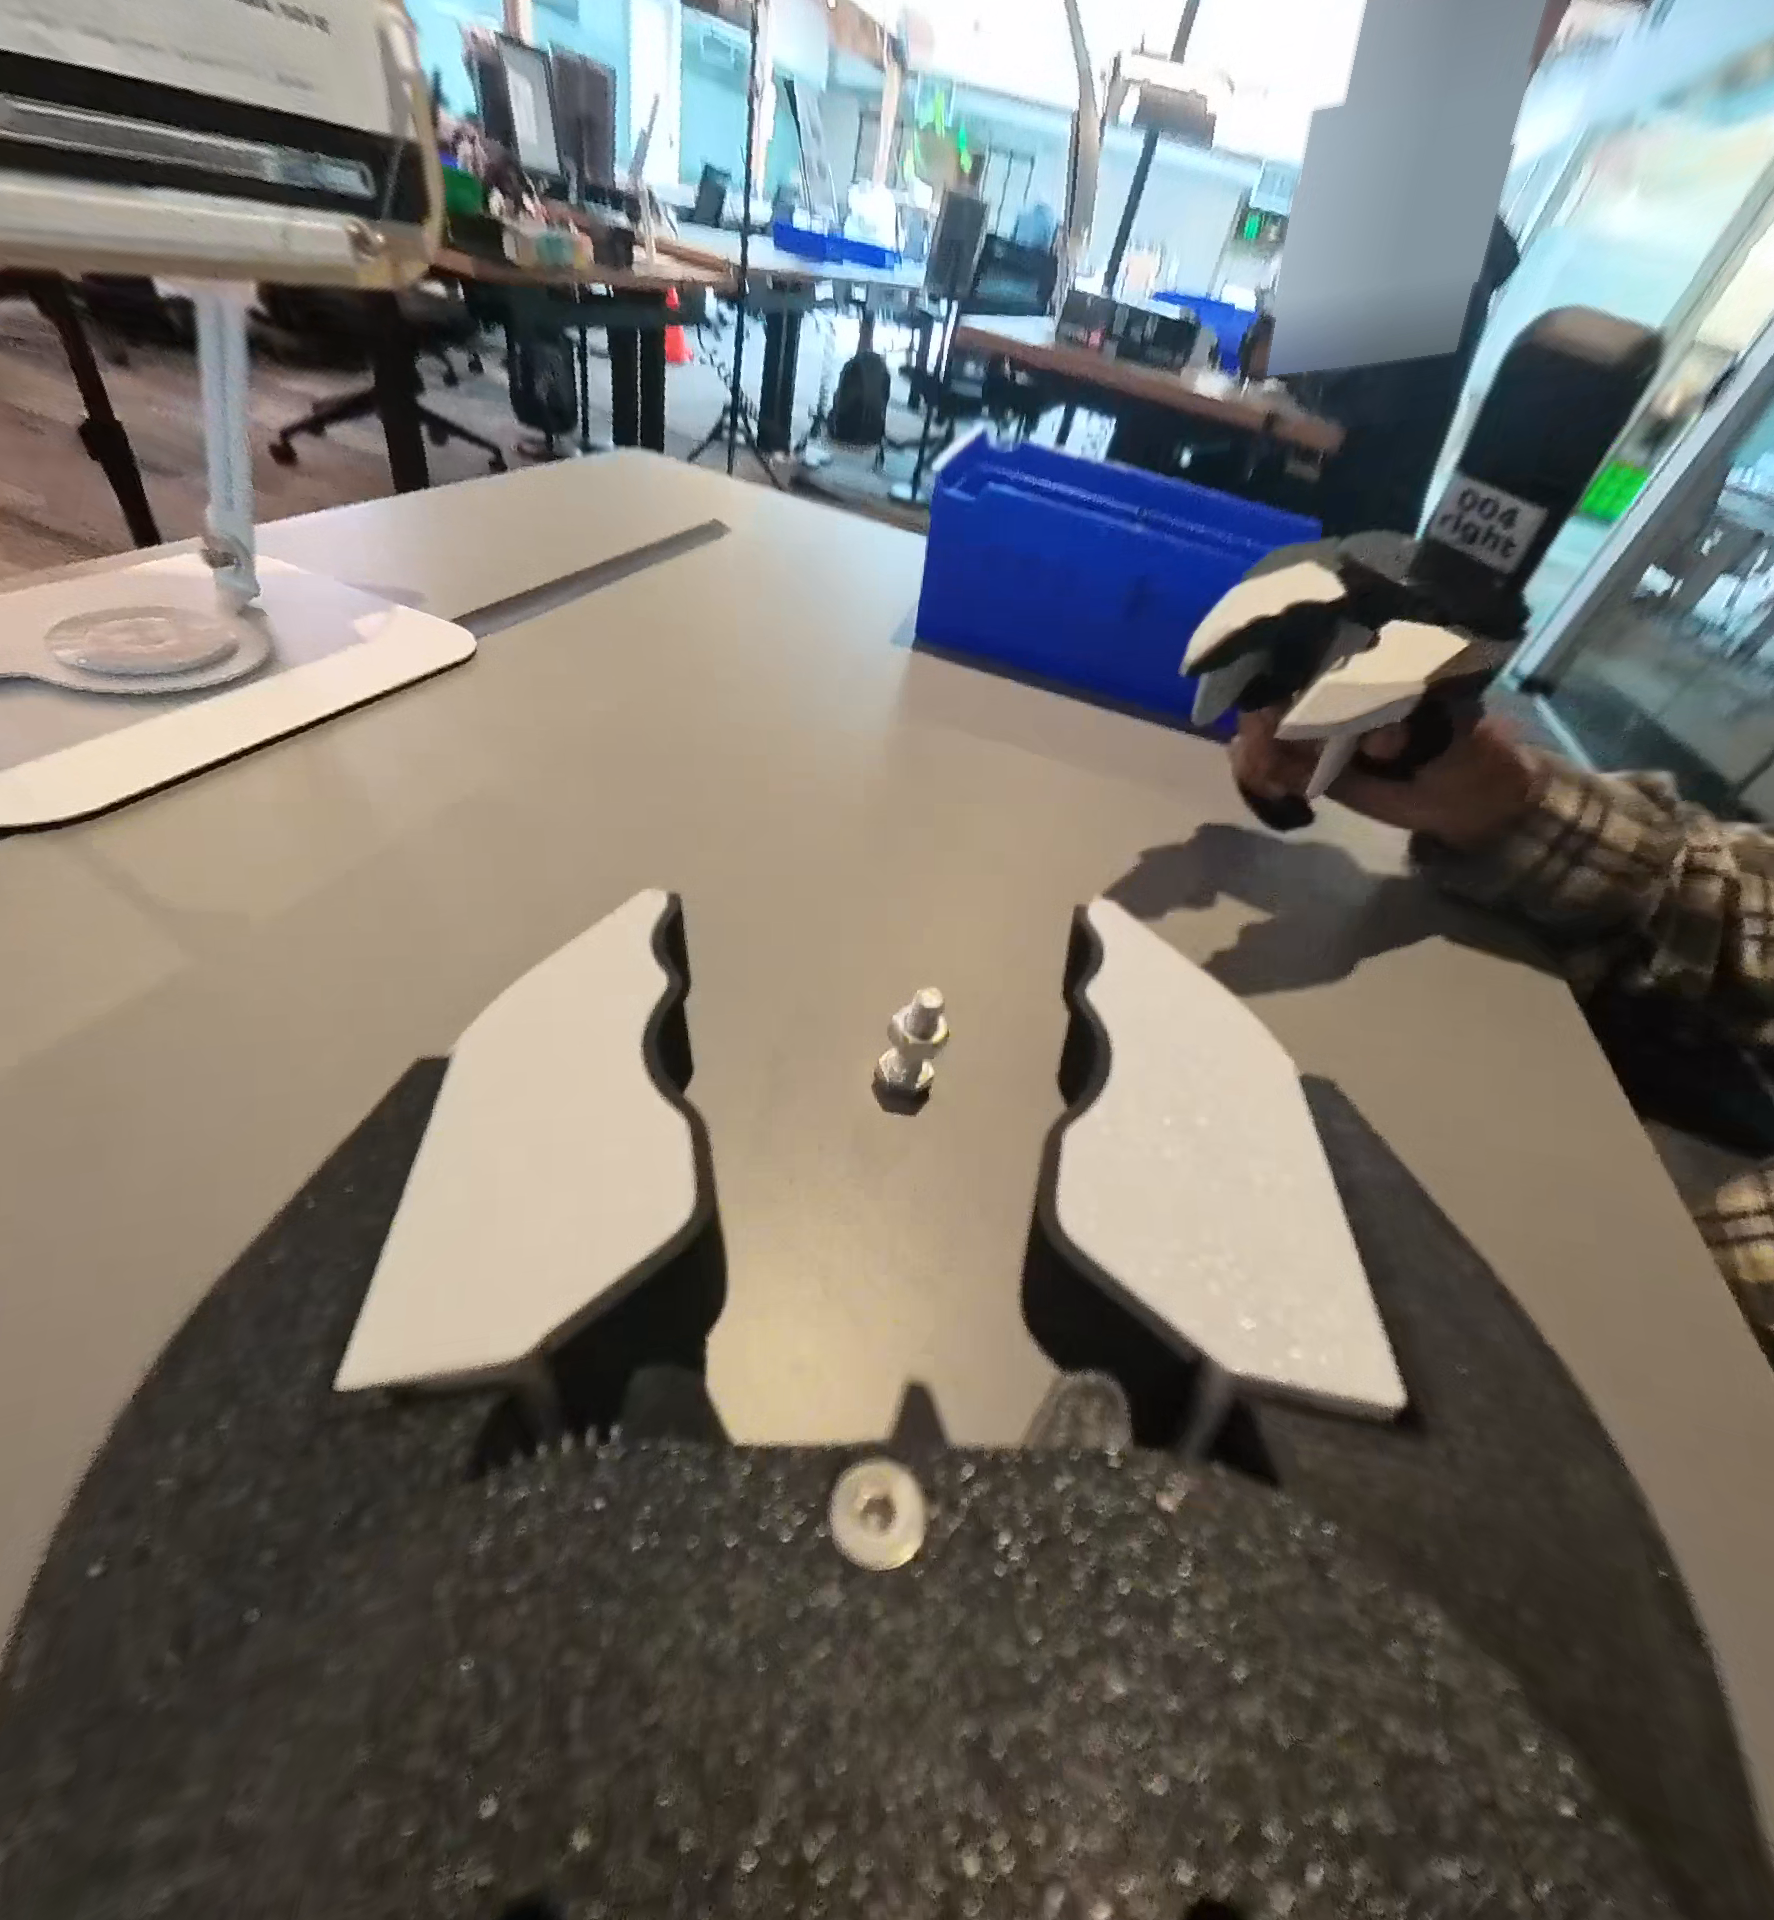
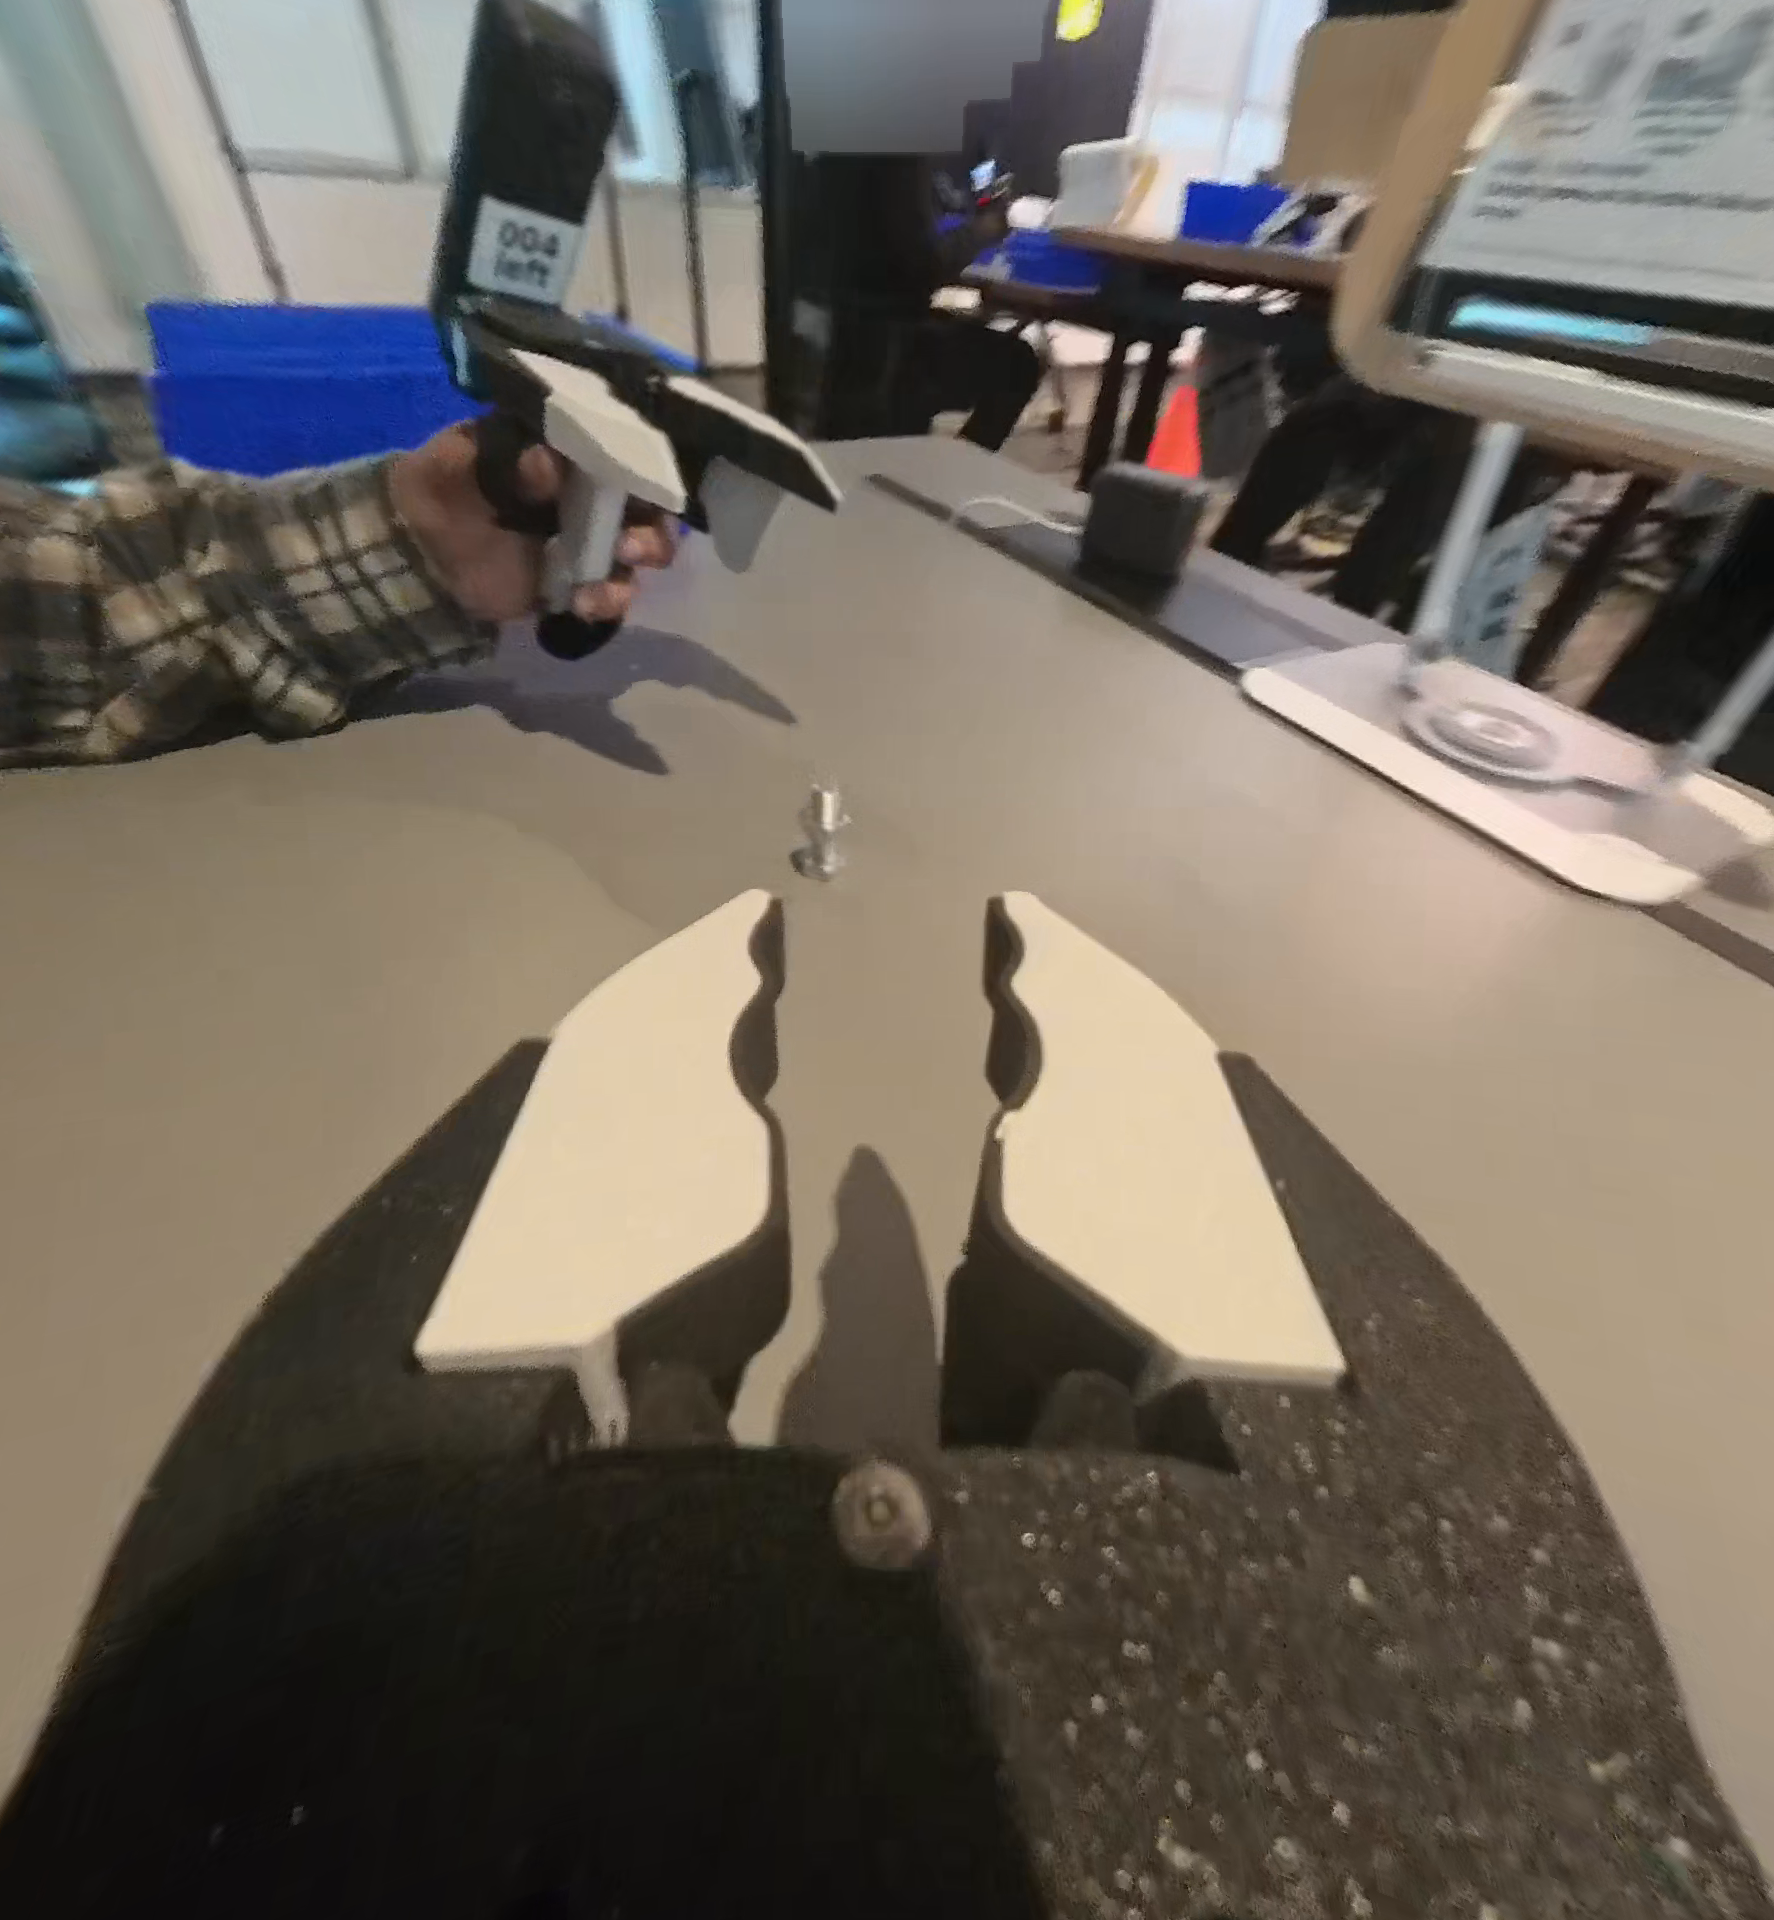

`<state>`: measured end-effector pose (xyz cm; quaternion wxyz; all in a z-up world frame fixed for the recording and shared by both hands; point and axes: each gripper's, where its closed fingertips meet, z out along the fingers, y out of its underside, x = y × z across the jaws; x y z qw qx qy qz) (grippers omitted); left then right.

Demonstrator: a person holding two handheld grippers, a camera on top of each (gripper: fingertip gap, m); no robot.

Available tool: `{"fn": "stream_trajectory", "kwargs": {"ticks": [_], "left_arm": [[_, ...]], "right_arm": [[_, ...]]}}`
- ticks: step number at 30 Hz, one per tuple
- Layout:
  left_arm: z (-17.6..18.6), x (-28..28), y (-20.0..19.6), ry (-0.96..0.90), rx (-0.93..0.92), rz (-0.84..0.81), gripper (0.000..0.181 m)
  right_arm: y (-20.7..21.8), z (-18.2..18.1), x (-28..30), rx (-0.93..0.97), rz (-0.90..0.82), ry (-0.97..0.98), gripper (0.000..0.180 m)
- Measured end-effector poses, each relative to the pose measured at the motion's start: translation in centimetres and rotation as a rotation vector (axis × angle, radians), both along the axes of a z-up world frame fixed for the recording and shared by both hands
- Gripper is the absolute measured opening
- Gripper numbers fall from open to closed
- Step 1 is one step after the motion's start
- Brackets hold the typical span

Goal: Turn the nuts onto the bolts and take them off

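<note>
A small silver bolt (image 1: pixel 907 1049) stands head-down on the grey table (image 1: pixel 654 790), with a nut (image 1: pixel 917 1031) threaded partway down its shaft. My left gripper (image 1: pixel 875 925) is open and empty, and the bolt shows between its two fingers, a little beyond the tips. In the right wrist view the bolt (image 2: pixel 823 831) stands just ahead of my right gripper (image 2: pixel 885 914), slightly left of its gap. The right gripper is open and empty. The right gripper also shows in the left wrist view (image 1: pixel 1267 675), held up at the table's right side.
A white stand base (image 1: pixel 187 675) with a pole holds a board at the left. A blue bin (image 1: pixel 1091 592) sits beyond the table's far edge. A dark slot (image 1: pixel 592 582) runs across the table. A small black box (image 2: pixel 1143 520) sits on it. A plaid sleeve (image 1: pixel 1693 935) rests at the right. The left gripper's tips are roughly 20 cm from the right gripper's. Between my left fingertips and the nut (image 1: pixel 917 1031) there is roughly 10 cm. About 11 cm separates my left fingertips from the small silver bolt (image 1: pixel 907 1049).
</note>
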<state>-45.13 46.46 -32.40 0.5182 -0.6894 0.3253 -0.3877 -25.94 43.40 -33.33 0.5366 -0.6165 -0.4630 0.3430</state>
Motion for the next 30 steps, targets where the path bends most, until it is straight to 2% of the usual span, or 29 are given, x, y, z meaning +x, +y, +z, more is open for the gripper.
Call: {"fn": "stream_trajectory", "kwargs": {"ticks": [3, 9, 17, 30], "left_arm": [[-0.2, -0.5, -0.5, -0.054, -0.016, -0.007, 0.069], [-2.4, -0.1, -0.7, 0.063, -0.019, -0.017, 0.065], [-3.7, 0.8, -0.7, 0.123, -0.026, -0.025, 0.062], [-4.9, 1.8, -1.0, 0.211, -0.033, -0.052, 0.06]], "right_arm": [[0.5, -0.3, -3.8, -0.01, 0.115, -0.101, 0.034], [1.8, -3.6, -10.6, -0.085, 0.317, -0.275, 0.024], [2.6, -5.6, -13.7, -0.102, 0.373, -0.358, 0.021], [2.8, -7.6, -14.2, -0.129, 0.394, -0.403, 0.014]]}}
